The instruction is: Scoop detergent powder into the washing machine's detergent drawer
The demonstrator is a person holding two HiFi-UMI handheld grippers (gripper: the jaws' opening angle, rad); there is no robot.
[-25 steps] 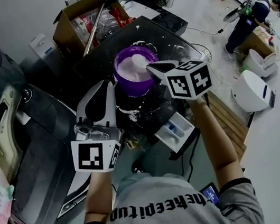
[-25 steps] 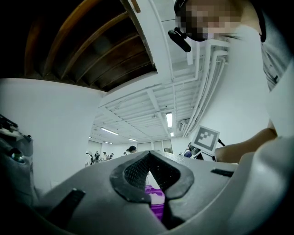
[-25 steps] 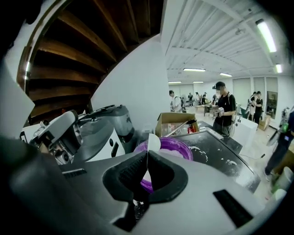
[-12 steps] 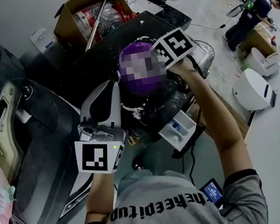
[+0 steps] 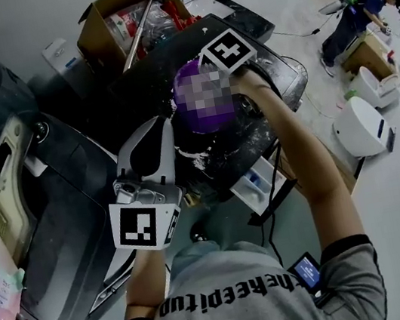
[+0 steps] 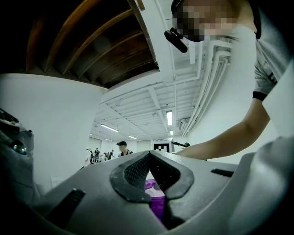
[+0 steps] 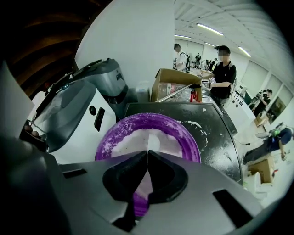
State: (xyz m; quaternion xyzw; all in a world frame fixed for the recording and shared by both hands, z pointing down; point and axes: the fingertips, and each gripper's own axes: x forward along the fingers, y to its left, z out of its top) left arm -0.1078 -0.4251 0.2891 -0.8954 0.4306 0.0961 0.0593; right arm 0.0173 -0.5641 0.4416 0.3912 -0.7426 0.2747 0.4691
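A purple bowl (image 5: pixel 192 122) of white detergent powder (image 7: pixel 138 140) stands on the black machine top (image 5: pixel 277 76). In the head view my right gripper's marker cube (image 5: pixel 227 51) hangs over the bowl's far side, with the jaws pointing down into it. My right gripper (image 7: pixel 147 152) is shut on a thin white scoop, seen edge-on above the powder. My left gripper (image 5: pixel 155 123) is shut with nothing in it, just left of the bowl; the bowl's purple wall (image 6: pixel 157 202) shows behind its jaws. The white detergent drawer (image 5: pixel 259 182) stands pulled out below the bowl.
Spilled powder (image 7: pixel 193 124) dots the black top. An open cardboard box (image 5: pixel 122 20) of bottles stands behind the bowl. A grey and white machine (image 5: pixel 38 199) fills the left. A white appliance (image 5: pixel 363 127) sits on the floor at right, with people working beyond.
My right gripper has swung from the bowl's near right edge up and over it, and its cube has tipped so the jaws point down at the powder. The left gripper has hardly moved.
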